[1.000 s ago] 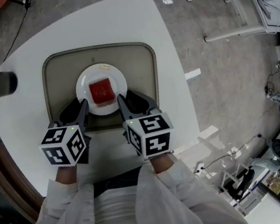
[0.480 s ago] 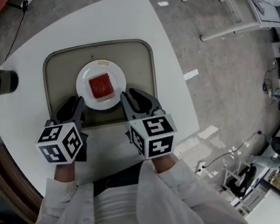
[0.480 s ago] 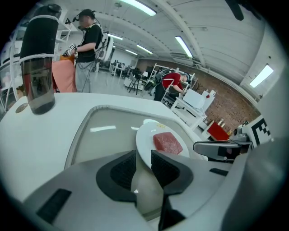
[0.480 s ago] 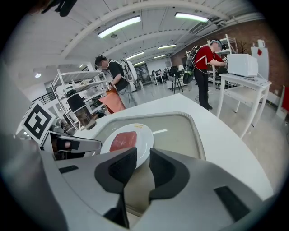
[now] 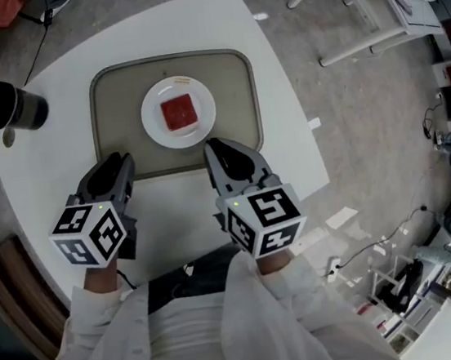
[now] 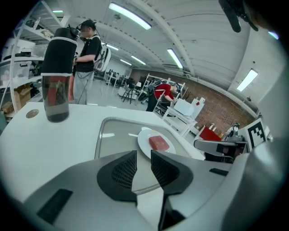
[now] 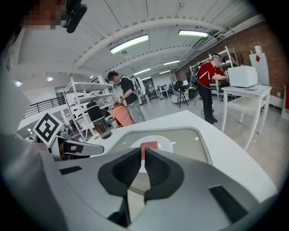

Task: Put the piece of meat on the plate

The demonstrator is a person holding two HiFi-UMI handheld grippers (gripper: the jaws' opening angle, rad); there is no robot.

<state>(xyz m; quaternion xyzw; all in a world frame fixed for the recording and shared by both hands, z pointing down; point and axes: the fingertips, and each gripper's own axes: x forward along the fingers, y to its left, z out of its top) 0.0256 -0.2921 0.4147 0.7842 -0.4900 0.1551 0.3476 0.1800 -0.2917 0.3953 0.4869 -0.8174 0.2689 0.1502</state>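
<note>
A red square piece of meat lies in the middle of a round white plate on a beige tray. Both grippers hang short of the tray's near edge, apart from the plate. My left gripper is open with nothing between its pads; in the left gripper view the meat shows beyond its jaws. On my right gripper the jaws stand almost together, empty, and in the right gripper view the meat shows through the thin slit.
A black cylindrical bottle stands at the far left of the white table, outside the tray. The table's right edge drops to a grey floor with white frames. People stand at benches far behind.
Both grippers have drawn back from the plate toward my body and risen. The meat and plate have stayed put on the tray.
</note>
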